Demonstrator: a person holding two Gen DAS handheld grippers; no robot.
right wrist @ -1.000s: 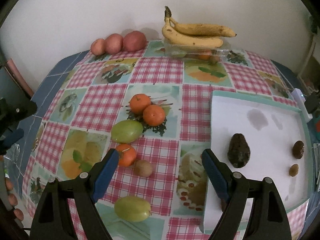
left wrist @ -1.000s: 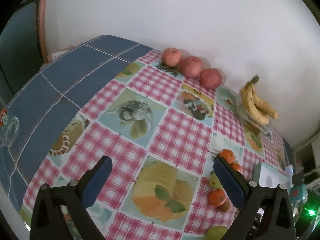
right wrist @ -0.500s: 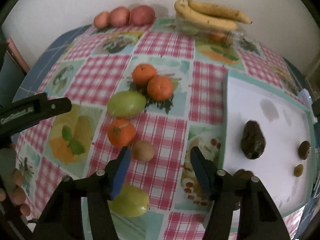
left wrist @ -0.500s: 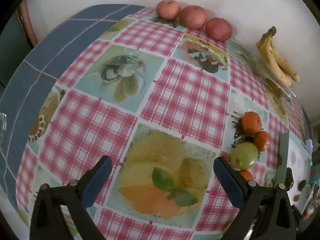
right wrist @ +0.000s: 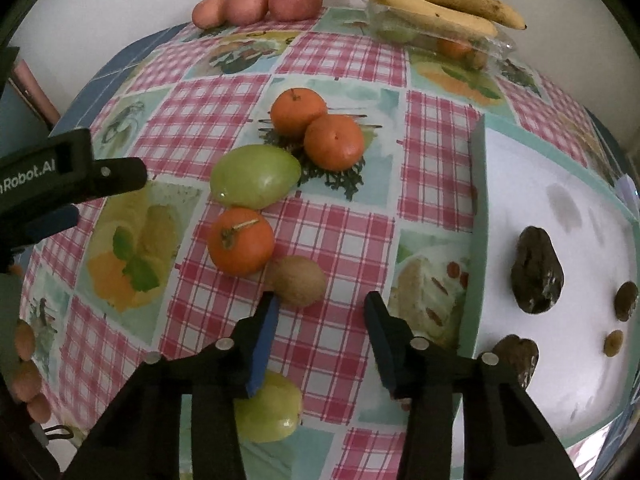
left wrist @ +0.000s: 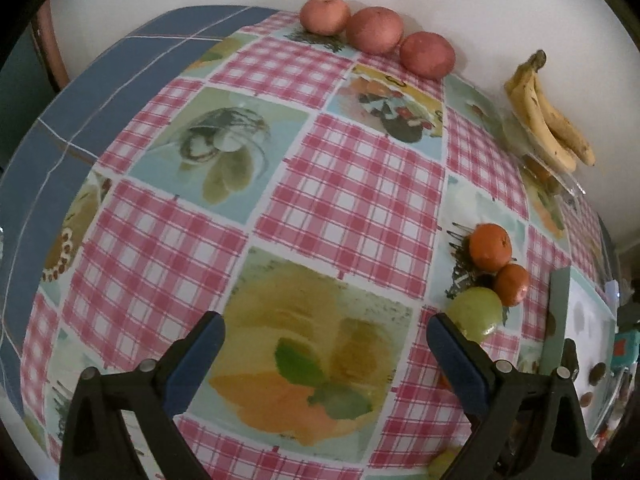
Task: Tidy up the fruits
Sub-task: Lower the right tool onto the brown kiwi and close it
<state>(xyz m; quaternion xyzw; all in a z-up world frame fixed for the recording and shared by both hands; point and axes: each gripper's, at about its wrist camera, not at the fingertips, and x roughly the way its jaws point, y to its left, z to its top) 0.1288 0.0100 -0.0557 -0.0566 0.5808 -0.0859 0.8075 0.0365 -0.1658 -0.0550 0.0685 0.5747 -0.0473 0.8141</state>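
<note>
In the right wrist view, my right gripper [right wrist: 320,300] is open and empty, just in front of a brown kiwi [right wrist: 298,286]. Beside the kiwi lie an orange [right wrist: 240,240], a green mango [right wrist: 256,176] and two more oranges [right wrist: 316,128]. Another green mango [right wrist: 268,408] lies under the left finger. My left gripper [left wrist: 324,328] is open and empty over the tablecloth; the green mango [left wrist: 476,312] and two oranges [left wrist: 490,246] lie to its right. Its body shows in the right wrist view [right wrist: 60,176].
Three red apples [right wrist: 256,4] and bananas [right wrist: 436,4] on a clear plastic box line the wall. A white tray [right wrist: 520,184] on the right holds a dark avocado [right wrist: 536,276] and small dark fruits. The blue table edge [left wrist: 60,120] is at far left.
My right gripper has moved forward and down toward the kiwi and its jaws have narrowed. My left gripper has tilted down and moved forward over the tablecloth.
</note>
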